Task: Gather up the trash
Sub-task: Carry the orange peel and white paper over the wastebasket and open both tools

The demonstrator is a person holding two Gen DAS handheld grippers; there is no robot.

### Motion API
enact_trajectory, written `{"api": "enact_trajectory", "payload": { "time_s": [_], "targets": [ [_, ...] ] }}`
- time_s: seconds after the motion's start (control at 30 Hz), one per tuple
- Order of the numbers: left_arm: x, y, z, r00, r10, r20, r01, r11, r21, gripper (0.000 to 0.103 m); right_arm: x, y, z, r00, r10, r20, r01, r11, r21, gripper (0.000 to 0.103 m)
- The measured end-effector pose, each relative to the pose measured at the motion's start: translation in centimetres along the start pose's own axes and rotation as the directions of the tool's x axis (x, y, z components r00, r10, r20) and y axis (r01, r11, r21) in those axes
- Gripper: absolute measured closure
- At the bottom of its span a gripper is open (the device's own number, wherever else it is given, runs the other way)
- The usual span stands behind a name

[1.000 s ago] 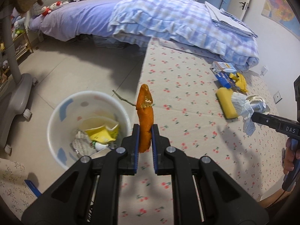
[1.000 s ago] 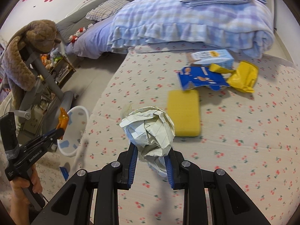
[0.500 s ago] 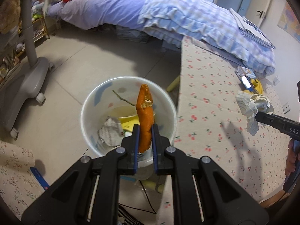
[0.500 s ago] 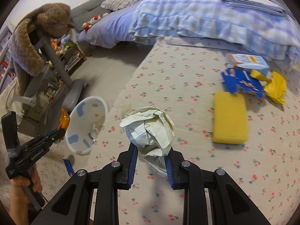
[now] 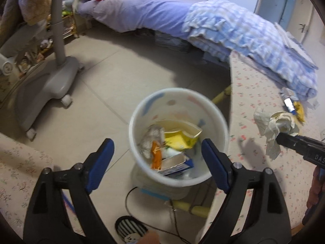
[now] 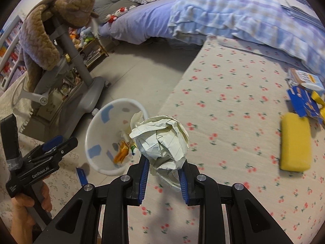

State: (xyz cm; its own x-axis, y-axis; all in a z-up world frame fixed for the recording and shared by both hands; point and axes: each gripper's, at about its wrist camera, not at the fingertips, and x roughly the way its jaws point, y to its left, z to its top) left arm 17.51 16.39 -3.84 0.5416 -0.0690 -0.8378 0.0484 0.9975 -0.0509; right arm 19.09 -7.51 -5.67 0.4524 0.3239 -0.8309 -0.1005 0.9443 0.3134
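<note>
The cherry-print mattress point(image 6: 233, 122) fills my right side, its left edge running beside the white bin point(image 5: 178, 181) on the floor. Near the mattress's right edge lie the yellow sponge point(image 6: 295, 142) and, beyond it, the blue wrapper point(image 6: 302, 103), both uncollected. My left gripper point(image 5: 157, 156) hangs over the bin; its jaws have just been opening, nothing is between them, and the orange peel point(image 5: 156, 158) lies inside the bin. My right gripper point(image 6: 163, 174) is clenched on the crumpled paper ball point(image 6: 162, 140), over the mattress's left edge. I judge I should carry it fully past the bin's rim before releasing, since 1 light ball could bounce out.
</note>
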Motion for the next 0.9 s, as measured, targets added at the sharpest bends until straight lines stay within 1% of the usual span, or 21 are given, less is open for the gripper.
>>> {"api": "enact_trajectory", "payload": {
  "time_s": [0.07, 0.13, 0.17, 0.3, 0.5, 0.6, 0.67, 0.73, 0.8, 0.9],
  "targets": [
    [0.3, 0.6, -0.3, 0.999, 0.037, -0.016, -0.037, 0.999, -0.007, 0.011, 0.6, 0.6, 0.2, 1.000, 0.004, -0.005, -0.004, 1.000, -0.009, 0.075],
    [0.5, 1.2, -0.6, 0.997, 0.072, -0.029, -0.072, 0.997, -0.013, 0.006, 1.3, 1.3, 0.5, 1.000, 0.013, -0.009, -0.013, 1.000, -0.016, 0.075],
    [0.6, 1.6, -0.6, 0.996, 0.087, -0.038, -0.087, 0.996, -0.022, 0.006, 1.6, 1.7, 0.6, 1.000, 0.016, -0.008, -0.016, 1.000, -0.018, 0.075],
    [0.4, 2.4, -0.7, 0.995, 0.091, -0.048, -0.093, 0.994, -0.054, 0.004, 2.8, 3.0, 1.0, 1.000, 0.023, -0.009, -0.024, 0.999, -0.034, 0.075],
    [0.3, 2.4, -0.9, 0.993, 0.110, -0.044, -0.112, 0.993, -0.043, 0.002, 3.9, 4.4, 1.5, 0.999, 0.043, 0.000, -0.043, 0.997, -0.057, 0.074],
    [0.2, 2.4, -0.9, 0.993, 0.109, -0.042, -0.111, 0.993, -0.045, 0.002, 4.3, 4.8, 1.7, 0.998, 0.065, 0.020, -0.063, 0.995, -0.072, 0.072],
    [0.3, 2.4, -0.8, 0.994, 0.105, -0.043, -0.107, 0.993, -0.046, 0.002, 4.3, 4.9, 1.8, 0.995, 0.090, 0.032, -0.087, 0.993, -0.083, 0.064],
    [0.3, 2.3, -0.8, 0.994, 0.104, -0.042, -0.106, 0.994, -0.041, 0.002, 4.0, 4.9, 1.8, 0.995, 0.083, 0.049, -0.078, 0.994, -0.080, 0.034],
    [0.3, 2.2, -0.8, 0.994, 0.103, -0.043, -0.104, 0.994, -0.035, 0.002, 3.4, 5.0, 1.8, 0.993, 0.084, 0.079, -0.077, 0.993, -0.086, 0.033],
    [0.3, 2.1, -0.9, 0.994, 0.099, -0.044, -0.101, 0.994, -0.030, 0.002, 2.6, 4.9, 1.9, 0.994, 0.063, 0.090, -0.054, 0.994, -0.093, 0.033]
  ]
}}
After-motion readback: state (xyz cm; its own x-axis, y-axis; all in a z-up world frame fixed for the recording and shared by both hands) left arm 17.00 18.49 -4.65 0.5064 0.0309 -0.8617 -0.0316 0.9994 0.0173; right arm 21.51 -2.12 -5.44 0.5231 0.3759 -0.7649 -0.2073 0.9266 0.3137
